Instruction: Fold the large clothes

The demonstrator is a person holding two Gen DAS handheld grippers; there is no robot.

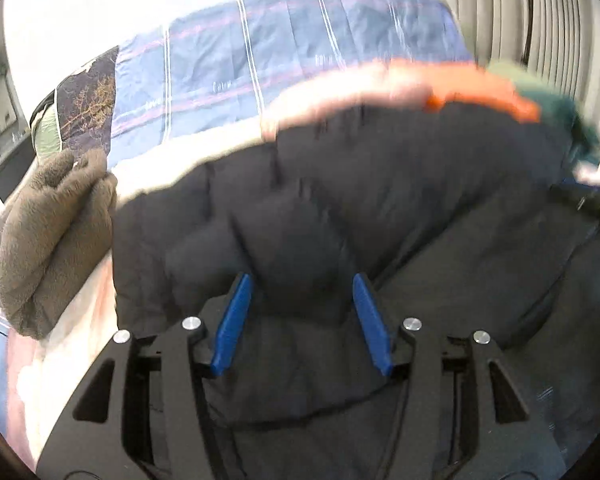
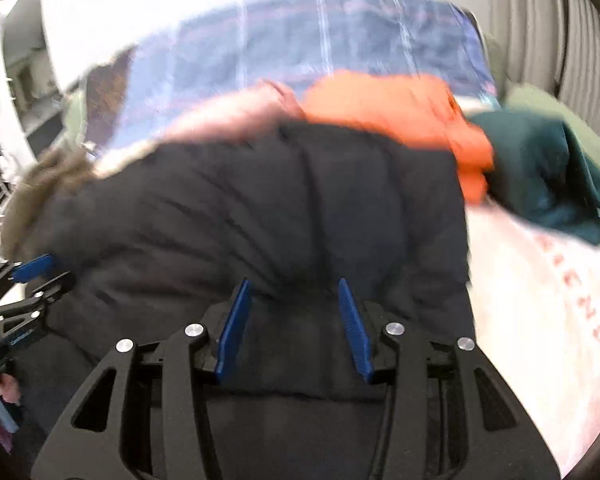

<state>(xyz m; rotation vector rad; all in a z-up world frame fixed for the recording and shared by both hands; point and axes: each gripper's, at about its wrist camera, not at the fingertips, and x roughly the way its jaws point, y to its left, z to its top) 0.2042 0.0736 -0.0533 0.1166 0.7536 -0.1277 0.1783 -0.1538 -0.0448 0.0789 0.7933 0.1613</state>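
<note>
A large black quilted jacket [image 1: 340, 208] lies on the bed and fills both views [image 2: 260, 216]. My left gripper [image 1: 303, 280] is open, its blue fingers [image 1: 236, 320] set wide over a puffed fold of the jacket. My right gripper [image 2: 294, 284] is open too, its blue fingers [image 2: 354, 328] spread over the jacket's near edge. The left gripper also shows at the left edge of the right wrist view [image 2: 32, 276], against the jacket's side. Both frames are motion-blurred.
An orange garment [image 2: 400, 116] and a dark green one [image 2: 540, 168] lie behind the jacket on the right. A brown fleece item [image 1: 52, 232] sits at the left. A blue striped duvet [image 1: 280, 52] covers the far bed, with white sheet [image 2: 540, 300] at right.
</note>
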